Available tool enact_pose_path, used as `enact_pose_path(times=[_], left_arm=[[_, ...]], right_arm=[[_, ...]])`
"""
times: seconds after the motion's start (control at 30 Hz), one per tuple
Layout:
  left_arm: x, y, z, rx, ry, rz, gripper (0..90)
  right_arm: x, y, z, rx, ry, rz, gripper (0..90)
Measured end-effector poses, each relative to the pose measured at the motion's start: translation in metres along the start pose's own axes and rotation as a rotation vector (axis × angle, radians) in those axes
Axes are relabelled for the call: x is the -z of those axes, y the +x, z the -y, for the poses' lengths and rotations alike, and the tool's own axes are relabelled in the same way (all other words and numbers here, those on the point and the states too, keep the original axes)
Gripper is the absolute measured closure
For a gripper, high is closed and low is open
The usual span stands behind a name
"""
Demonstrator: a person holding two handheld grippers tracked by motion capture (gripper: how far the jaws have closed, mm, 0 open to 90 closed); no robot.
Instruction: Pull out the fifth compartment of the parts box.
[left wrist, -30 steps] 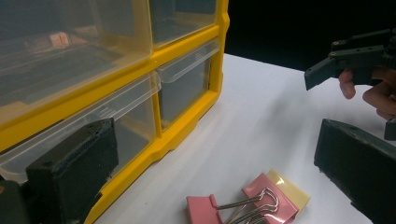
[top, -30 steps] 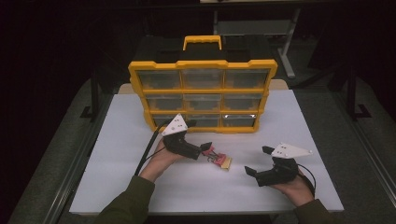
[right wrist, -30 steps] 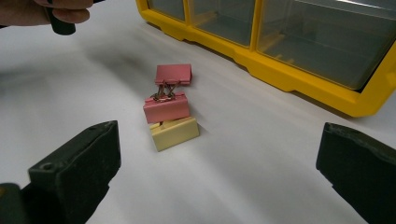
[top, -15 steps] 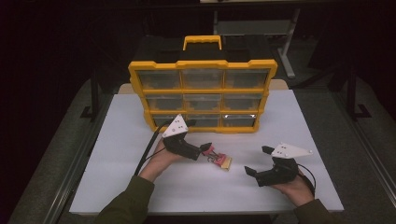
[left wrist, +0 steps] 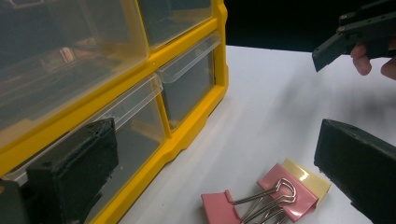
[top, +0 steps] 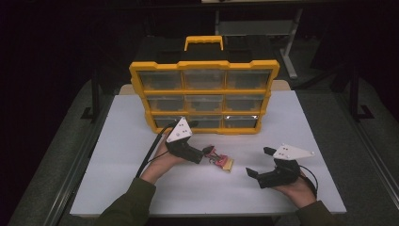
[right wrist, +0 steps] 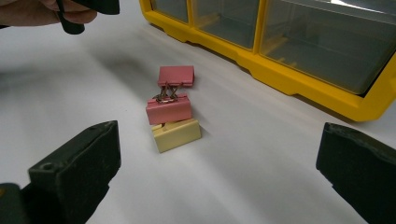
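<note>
High view: yellow organizer's (top: 204,89) clear drawers (top: 203,79) shut.

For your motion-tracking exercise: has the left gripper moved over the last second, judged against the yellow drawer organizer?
No. In the high view the left gripper sits in the same spot below the yellow drawer organizer, beside the binder clips.

Left gripper (top: 205,156): held low over the table, jaws pointing right and slightly toward the person, spread wide with nothing between them. Left hand (top: 162,157) wraps the body from below, forearm in a green sleeve (top: 127,205) coming in from bottom left. Right gripper (top: 260,162): jaws point left toward the other gripper, also spread wide, empty. Right hand (top: 296,188) cups it from behind, wrist low near the table edge. Both grippers well apart.
</note>
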State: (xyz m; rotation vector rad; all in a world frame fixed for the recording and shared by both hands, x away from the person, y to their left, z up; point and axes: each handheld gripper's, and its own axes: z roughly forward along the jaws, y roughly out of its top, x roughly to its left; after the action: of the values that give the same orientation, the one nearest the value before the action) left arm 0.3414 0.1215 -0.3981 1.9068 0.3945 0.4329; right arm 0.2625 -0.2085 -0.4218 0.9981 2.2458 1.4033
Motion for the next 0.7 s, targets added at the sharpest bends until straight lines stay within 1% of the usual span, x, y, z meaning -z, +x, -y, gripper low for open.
enact_pose_path(times=[0.07, 0.33, 0.4, 0.47, 0.7], left_arm=[[-0.0001, -0.0008, -0.0005, -0.019, 0.003, -0.004, 0.0], [0.0003, -0.0024, -0.0008, -0.06, 0.009, -0.017, 0.0], [-0.0001, -0.0035, -0.0007, -0.08, 0.013, -0.024, 0.0], [-0.0004, -0.004, -0.0006, -0.084, 0.012, -0.026, 0.0], [-0.0007, -0.006, -0.0006, -0.123, 0.024, -0.036, 0.0]], right_arm=[[0.0, 0.0002, -0.0002, 0.0, -0.001, 0.0, 0.0], [-0.0006, 0.0001, 0.0, 0.004, -0.001, 0.0, 0.0], [-0.0004, 0.0001, -0.0002, 0.004, -0.001, -0.001, 0.0], [-0.0005, 0.0001, -0.0001, 0.004, 0.0, 0.0, 0.0], [-0.0007, 0.0004, -0.0002, 0.006, -0.001, -0.002, 0.0]])
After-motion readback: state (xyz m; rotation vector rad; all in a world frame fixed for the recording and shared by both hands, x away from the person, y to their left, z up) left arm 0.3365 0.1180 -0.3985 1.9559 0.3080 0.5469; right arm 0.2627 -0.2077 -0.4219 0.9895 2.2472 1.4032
